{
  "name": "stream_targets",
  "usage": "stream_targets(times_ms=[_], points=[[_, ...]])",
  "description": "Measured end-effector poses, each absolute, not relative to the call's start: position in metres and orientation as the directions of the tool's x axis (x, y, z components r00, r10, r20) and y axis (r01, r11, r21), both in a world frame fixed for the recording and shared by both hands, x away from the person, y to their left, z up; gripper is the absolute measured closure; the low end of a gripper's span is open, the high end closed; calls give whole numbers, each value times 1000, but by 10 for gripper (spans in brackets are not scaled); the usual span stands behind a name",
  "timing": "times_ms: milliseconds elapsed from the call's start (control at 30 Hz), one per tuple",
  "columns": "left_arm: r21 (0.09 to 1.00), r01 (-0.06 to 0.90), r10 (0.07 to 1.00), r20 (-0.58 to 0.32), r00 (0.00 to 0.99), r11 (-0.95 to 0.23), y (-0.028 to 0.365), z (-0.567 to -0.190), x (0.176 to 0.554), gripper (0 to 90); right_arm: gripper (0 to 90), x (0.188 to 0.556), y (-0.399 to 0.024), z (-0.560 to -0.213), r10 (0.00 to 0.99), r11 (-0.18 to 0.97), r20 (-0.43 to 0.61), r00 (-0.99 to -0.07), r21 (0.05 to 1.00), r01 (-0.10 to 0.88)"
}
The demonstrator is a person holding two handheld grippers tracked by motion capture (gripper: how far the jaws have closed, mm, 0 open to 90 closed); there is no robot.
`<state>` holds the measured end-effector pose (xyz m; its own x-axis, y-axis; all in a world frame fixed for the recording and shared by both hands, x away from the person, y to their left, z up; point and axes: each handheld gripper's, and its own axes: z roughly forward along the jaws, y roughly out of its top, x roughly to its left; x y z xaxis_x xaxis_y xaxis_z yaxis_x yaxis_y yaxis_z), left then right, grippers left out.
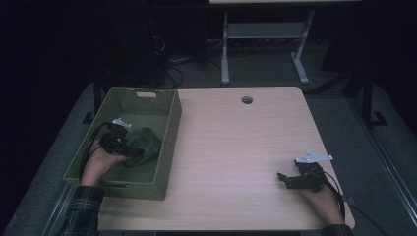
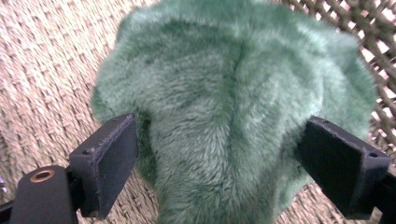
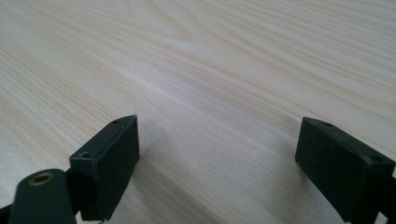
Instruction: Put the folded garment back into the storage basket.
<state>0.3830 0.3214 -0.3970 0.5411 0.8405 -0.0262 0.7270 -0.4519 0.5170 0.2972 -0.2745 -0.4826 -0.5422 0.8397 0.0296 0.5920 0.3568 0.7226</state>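
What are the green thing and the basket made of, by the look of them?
Green plush toy: soft, matte synthetic fur by the look; fine fuzzy pile with a seam line.
Basket: woven fibre or paper cord, matte olive-tan; open lattice walls, tightly braided floor.

Both grippers are black. The left gripper [image 1: 129,147] trails looped black cable, the right gripper [image 1: 284,180] carries a grey three-cornered plate. Flat black jaw pads show small screw holes; a brass-ringed hole sits behind. Plaid sleeves [image 1: 83,206] cover the forearms.
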Motion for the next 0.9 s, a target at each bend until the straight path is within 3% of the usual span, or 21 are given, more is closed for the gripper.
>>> stream_targets(times_ms=[433,900], points=[[629,671,833,-67,549,-392,316,-359,375,135,131,297,-275,-483,840,357,28,-542,723,591],[697,591,775,-80,627,-407,265,-336,369,140,131,297,-275,-483,840,357,28,-542,723,591]])
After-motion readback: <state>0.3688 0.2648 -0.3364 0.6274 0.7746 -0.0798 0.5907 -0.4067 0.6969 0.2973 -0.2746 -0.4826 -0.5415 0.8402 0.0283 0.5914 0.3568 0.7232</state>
